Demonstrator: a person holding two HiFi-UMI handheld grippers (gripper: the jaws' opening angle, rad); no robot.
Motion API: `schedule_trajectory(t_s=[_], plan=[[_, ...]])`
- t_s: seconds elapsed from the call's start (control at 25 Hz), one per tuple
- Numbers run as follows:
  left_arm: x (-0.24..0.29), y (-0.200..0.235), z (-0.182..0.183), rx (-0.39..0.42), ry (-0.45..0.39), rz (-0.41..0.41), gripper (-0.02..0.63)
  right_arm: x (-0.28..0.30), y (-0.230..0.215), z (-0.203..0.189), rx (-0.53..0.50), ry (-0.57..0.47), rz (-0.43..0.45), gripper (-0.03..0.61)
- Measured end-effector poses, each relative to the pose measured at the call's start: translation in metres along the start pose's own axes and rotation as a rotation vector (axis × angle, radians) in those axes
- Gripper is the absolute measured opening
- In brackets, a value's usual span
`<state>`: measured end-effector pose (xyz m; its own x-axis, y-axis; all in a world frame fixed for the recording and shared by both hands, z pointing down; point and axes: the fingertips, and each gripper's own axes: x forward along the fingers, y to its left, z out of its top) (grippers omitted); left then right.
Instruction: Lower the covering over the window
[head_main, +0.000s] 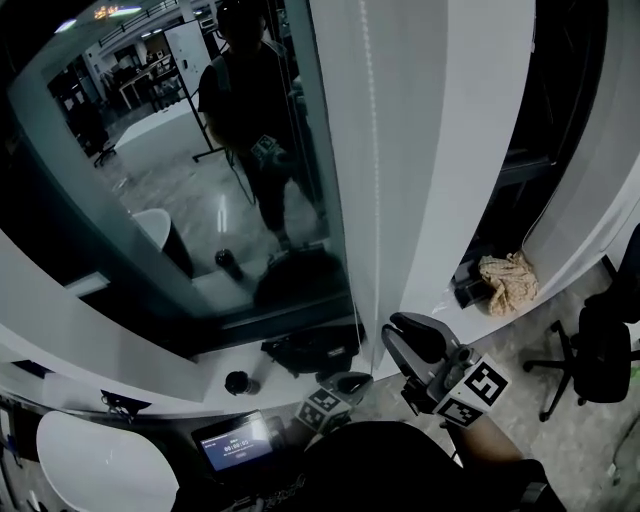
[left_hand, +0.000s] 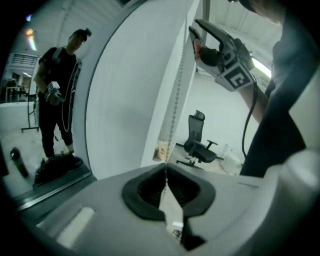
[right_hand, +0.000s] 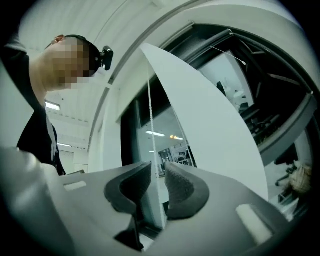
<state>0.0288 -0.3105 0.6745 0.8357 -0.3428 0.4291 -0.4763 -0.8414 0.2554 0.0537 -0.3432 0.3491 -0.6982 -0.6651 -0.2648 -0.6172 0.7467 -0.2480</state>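
The left tongs (left_hand: 166, 172) are sitting low, close to the person's body. They are pinching shut on the bead chain (left_hand: 175, 105). From these tongs the chain is running straight up toward 12 o'clock. It is long and thin, and its long way is going top to bottom.

The right tongs (right_hand: 157, 175) are sitting higher, at about 1 o'clock from the left tongs. Their two pads are standing a little apart. The chain is hanging in the gap between them, but the pads are not squeezing it. I am guessing the right tongs should be closing next. They are higher on the chain, so they are getting the longer pull down toward 6 o'clock.

Farther out, the chain is hanging just in front of a white wall strip (head_main: 345, 150). That strip is at 3 o'clock of the window glass (head_main: 200, 200). The glass is looking bare in the head view. So I am thinking the covering is high up and out of sight, and I cannot tell how far down it is.

At 6 o'clock under the glass, a white ledge (head_main: 120, 385) is carrying a black bag (head_main: 310, 348) and a small cup (head_main: 238, 382). They are sitting near the chain's low end, so a downward pull is getting little room there. An office chair (head_main: 600, 350) is standing well apart, at 4 o'clock.
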Motion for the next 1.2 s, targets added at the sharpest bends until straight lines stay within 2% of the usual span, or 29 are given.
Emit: schedule_trajectory(t_s=[0.2, 0.36, 0.4, 0.44, 0.56, 0.64, 0.72, 0.84, 1.04, 1.12, 1.2], plan=[[-0.004, 0.0, -0.002, -0.005, -0.014, 0.021, 0.009, 0.029, 0.017, 0.047, -0.079, -0.06, 0.042, 0.094], [-0.006, -0.006, -0.002, -0.011, -0.023, 0.016, 0.009, 0.051, 0.025, 0.066, -0.144, -0.051, 0.046, 0.098], [-0.005, -0.008, -0.002, -0.008, -0.024, 0.014, 0.009, 0.052, 0.026, 0.067, -0.155, -0.048, 0.044, 0.089], [-0.005, -0.01, -0.002, -0.007, -0.025, 0.014, 0.011, 0.051, 0.028, 0.067, -0.166, -0.055, 0.046, 0.018], [-0.006, -0.009, -0.003, -0.028, -0.037, -0.011, 0.014, 0.039, 0.037, 0.071, -0.272, -0.111, 0.033, 0.012], [-0.014, -0.007, 0.004, -0.051, -0.083, -0.061, 0.014, 0.034, 0.041, 0.071, -0.322, -0.113, 0.018, 0.011], [-0.031, 0.003, 0.02, -0.083, -0.173, -0.07, 0.015, 0.033, 0.03, 0.066, -0.327, -0.095, 0.002, 0.011], [-0.073, 0.027, 0.052, -0.118, -0.283, 0.015, 0.028, 0.031, 0.003, 0.019, -0.281, 0.03, -0.041, 0.011], [-0.155, 0.074, 0.1, -0.11, -0.48, 0.189, 0.107, 0.006, -0.021, -0.107, -0.143, 0.303, -0.09, 0.011], [-0.186, 0.086, 0.117, -0.115, -0.568, 0.209, 0.115, -0.003, -0.026, -0.151, -0.082, 0.386, -0.098, 0.011], [-0.199, 0.075, 0.148, -0.083, -0.619, 0.169, 0.11, -0.008, -0.028, -0.184, -0.078, 0.457, -0.094, 0.011]])
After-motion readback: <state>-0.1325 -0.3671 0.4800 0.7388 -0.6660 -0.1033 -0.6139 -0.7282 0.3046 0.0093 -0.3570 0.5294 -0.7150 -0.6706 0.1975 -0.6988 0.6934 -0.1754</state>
